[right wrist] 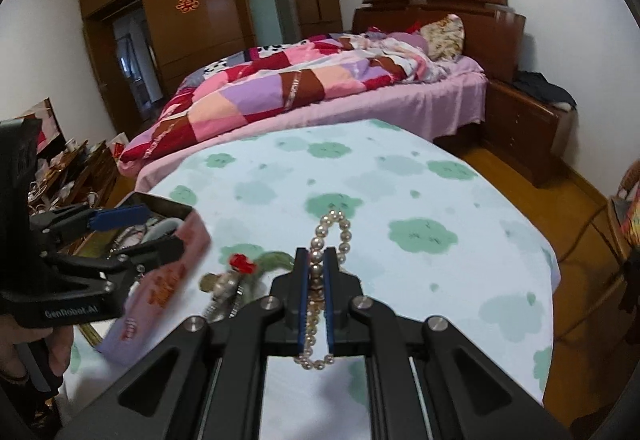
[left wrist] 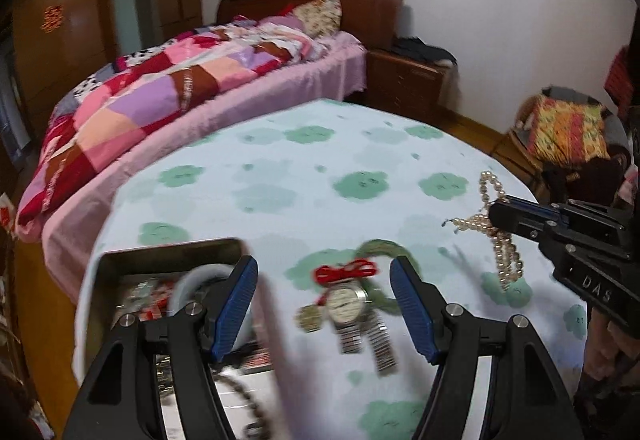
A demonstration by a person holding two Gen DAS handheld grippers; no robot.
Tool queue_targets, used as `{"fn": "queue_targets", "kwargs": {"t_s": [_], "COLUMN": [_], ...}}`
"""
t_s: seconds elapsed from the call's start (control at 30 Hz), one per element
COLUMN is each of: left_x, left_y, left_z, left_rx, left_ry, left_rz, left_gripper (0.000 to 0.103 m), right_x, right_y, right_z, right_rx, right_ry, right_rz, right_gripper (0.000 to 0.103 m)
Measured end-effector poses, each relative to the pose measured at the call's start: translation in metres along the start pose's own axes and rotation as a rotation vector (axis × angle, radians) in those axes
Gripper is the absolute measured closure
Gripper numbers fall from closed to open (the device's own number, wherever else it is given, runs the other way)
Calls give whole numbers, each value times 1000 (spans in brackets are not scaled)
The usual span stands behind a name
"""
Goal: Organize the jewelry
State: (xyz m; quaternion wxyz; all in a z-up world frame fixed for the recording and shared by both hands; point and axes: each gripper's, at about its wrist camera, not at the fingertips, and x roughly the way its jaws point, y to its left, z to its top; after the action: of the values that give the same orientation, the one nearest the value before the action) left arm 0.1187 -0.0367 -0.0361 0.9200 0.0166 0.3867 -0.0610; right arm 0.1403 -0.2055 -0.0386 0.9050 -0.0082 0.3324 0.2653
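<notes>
Right gripper [right wrist: 316, 260] clamped on pearl necklace [right wrist: 334, 230], lifted over table's [left wrist: 304, 175] right side. Left gripper [left wrist: 324, 300] spread wide, nothing held, beside tin [left wrist: 168, 252] at left edge. Watch [left wrist: 346, 304] mid-table.

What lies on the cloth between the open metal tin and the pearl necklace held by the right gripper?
In the left wrist view, a wristwatch with a red ribbon and a green bangle lies between the tin and the pearl necklace.
</notes>
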Motion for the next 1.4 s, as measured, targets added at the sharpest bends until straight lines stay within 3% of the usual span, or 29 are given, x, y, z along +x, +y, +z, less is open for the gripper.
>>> {"fn": "queue_targets", "kwargs": {"t_s": [0.53, 0.63, 0.7, 0.77, 0.97, 1.4], "left_x": [50, 60, 64, 63, 27, -38], "left_y": [-28, -29, -30, -30, -18, 2], "left_z": [2, 3, 2, 1, 13, 32], "left_rx": [62, 64, 61, 65, 23, -10], "left_ry": [125, 157, 178, 176, 85, -67], "left_rz": [59, 61, 37, 28, -39, -78], "left_gripper": [35, 59, 92, 102, 103, 103], "right_x": [1, -1, -2, -4, -8, -16], "right_y": [-14, -15, -15, -16, -15, -1], "right_z": [-16, -16, -15, -15, -14, -5], "right_rx": [32, 34, 34, 35, 37, 5], "right_ry": [-6, -13, -18, -21, -31, -49], "right_rz": [28, 28, 28, 27, 25, 33], "right_gripper": [94, 94, 94, 94, 94, 94]}}
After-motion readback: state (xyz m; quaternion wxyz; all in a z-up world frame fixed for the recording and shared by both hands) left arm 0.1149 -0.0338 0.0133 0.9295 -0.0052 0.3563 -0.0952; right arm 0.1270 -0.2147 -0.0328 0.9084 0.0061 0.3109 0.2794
